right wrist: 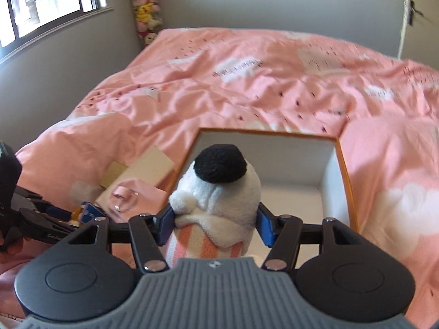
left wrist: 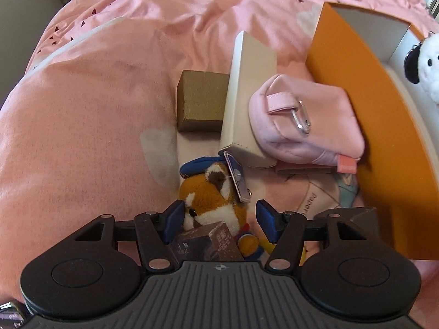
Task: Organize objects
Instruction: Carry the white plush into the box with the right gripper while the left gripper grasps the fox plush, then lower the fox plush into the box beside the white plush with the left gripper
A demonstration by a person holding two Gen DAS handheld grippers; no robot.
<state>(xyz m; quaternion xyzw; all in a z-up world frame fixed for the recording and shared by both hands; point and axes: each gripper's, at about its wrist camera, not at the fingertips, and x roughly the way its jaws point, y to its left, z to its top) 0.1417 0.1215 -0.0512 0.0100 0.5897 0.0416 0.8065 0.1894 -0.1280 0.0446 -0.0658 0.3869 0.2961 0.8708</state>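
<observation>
In the right wrist view my right gripper (right wrist: 215,219) is shut on a white plush dog (right wrist: 219,189) with a black cap and a pink-striped body. It holds the dog over the open orange box (right wrist: 346,170) with a white inside. The left wrist view shows that dog (left wrist: 425,63) at the right edge, above the orange box (left wrist: 356,115). My left gripper (left wrist: 221,216) points down at the bed with its jaws open. An orange fox plush (left wrist: 211,192) and a dark brown carton (left wrist: 203,244) lie between its fingers. The right pad stands apart from both.
Beside the orange box lie a pink pouch (left wrist: 307,120) with a carabiner, a long cream box (left wrist: 247,96), a gold box (left wrist: 200,104) and a small tag (left wrist: 237,181). All rest on a rumpled pink duvet (right wrist: 247,87). Plush toys (right wrist: 145,13) are stacked in the far corner.
</observation>
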